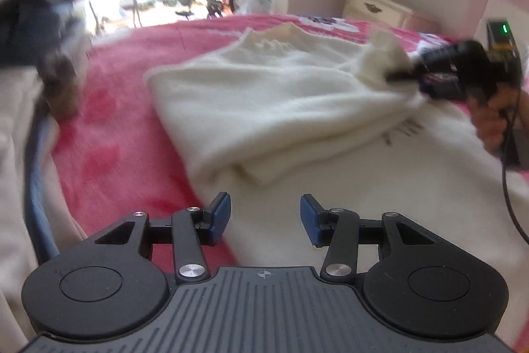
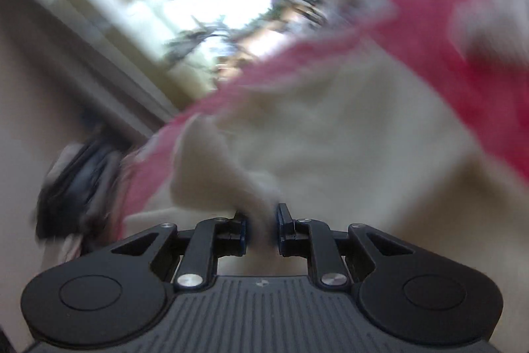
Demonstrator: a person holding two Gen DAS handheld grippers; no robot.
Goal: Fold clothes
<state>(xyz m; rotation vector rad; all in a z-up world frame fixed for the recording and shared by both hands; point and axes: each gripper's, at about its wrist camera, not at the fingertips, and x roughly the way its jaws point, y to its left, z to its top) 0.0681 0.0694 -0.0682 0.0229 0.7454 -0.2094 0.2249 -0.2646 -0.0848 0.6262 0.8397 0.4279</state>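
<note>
My right gripper [image 2: 261, 229] pinches the soft, light sweater [image 1: 264, 95] at its three-o'clock edge; my left gripper [image 1: 264, 219] gapes wide, holding nothing.

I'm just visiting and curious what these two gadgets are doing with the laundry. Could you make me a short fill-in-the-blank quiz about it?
1. The cream sweater lies on a bedspread that is mostly ____ in colour.
2. The left gripper holds nothing; its jaws are ____.
3. The right gripper is shut on a piece of the ____.
4. Against the far wall stands a cream ____ with a drawer.

Missing words: pink; open; sweater; nightstand
</note>
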